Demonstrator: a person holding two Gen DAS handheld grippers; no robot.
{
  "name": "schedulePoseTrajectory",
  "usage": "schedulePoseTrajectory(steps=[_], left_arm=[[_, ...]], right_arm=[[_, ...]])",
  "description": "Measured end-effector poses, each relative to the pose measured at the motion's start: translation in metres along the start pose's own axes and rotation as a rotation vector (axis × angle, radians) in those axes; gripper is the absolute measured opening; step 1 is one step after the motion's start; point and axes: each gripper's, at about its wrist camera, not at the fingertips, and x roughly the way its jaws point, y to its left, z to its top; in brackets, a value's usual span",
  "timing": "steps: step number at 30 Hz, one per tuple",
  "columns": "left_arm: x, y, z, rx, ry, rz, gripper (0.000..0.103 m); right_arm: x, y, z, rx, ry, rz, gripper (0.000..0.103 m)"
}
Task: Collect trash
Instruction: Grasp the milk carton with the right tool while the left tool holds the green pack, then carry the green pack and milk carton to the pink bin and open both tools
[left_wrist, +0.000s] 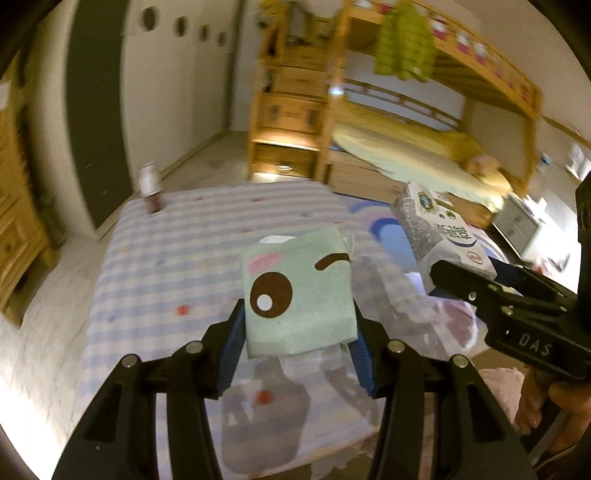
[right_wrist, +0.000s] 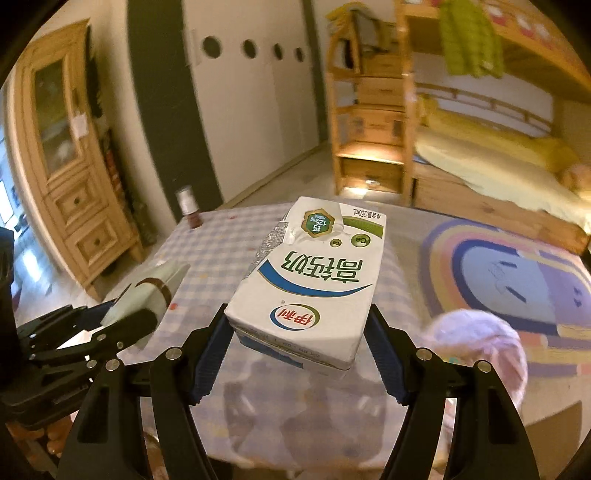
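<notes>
My left gripper (left_wrist: 297, 325) is shut on a mint-green tissue pack (left_wrist: 297, 291) with a cartoon eye and holds it above the checked tablecloth (left_wrist: 166, 280). My right gripper (right_wrist: 299, 343) is shut on a white milk carton (right_wrist: 314, 280) with green Chinese lettering, held above the same cloth (right_wrist: 210, 251). The carton (left_wrist: 439, 229) and right gripper also show at the right of the left wrist view; the tissue pack (right_wrist: 147, 295) shows at the left of the right wrist view. A small brown bottle (left_wrist: 150, 188) with a white cap stands at the table's far left corner (right_wrist: 189, 211).
A thin clear plastic bag (left_wrist: 424, 306) lies rumpled on the table between the grippers. A pink round object (right_wrist: 480, 343) sits at the right. Beyond are a colourful rug (right_wrist: 517, 277), a wooden bunk bed (right_wrist: 480, 155), a wooden cabinet (right_wrist: 70, 184) and white wardrobe doors.
</notes>
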Motion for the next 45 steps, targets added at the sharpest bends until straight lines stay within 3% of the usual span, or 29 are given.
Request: schedulePoseTrajectory(steps=[10, 16, 24, 27, 31, 32, 37, 45], left_arm=[[0.041, -0.122, 0.016, 0.199, 0.016, -0.161, 0.05], [0.082, -0.178, 0.023, 0.277, 0.047, -0.235, 0.05], [0.136, -0.225, 0.033, 0.336, 0.089, -0.269, 0.05], [0.152, -0.234, 0.04, 0.335, 0.098, -0.275, 0.052], [0.175, -0.239, 0.049, 0.319, 0.114, -0.284, 0.085], [0.178, -0.238, 0.049, 0.314, 0.117, -0.269, 0.087], [0.175, -0.216, 0.048, 0.28, 0.118, -0.218, 0.089], [0.12, -0.17, 0.044, 0.207, 0.085, -0.124, 0.089]], right_arm=[[-0.047, -0.09, -0.026, 0.1, -0.044, -0.145, 0.071], [-0.054, -0.146, -0.044, 0.153, -0.039, -0.245, 0.071], [-0.041, -0.204, -0.055, 0.175, -0.022, -0.249, 0.072], [-0.03, -0.217, -0.053, 0.185, -0.016, -0.253, 0.072], [-0.011, -0.237, -0.054, 0.213, -0.02, -0.236, 0.076], [-0.008, -0.24, -0.054, 0.226, -0.015, -0.235, 0.081], [-0.021, -0.245, -0.063, 0.309, -0.032, -0.26, 0.086], [-0.066, -0.219, -0.058, 0.318, -0.074, -0.233, 0.087]])
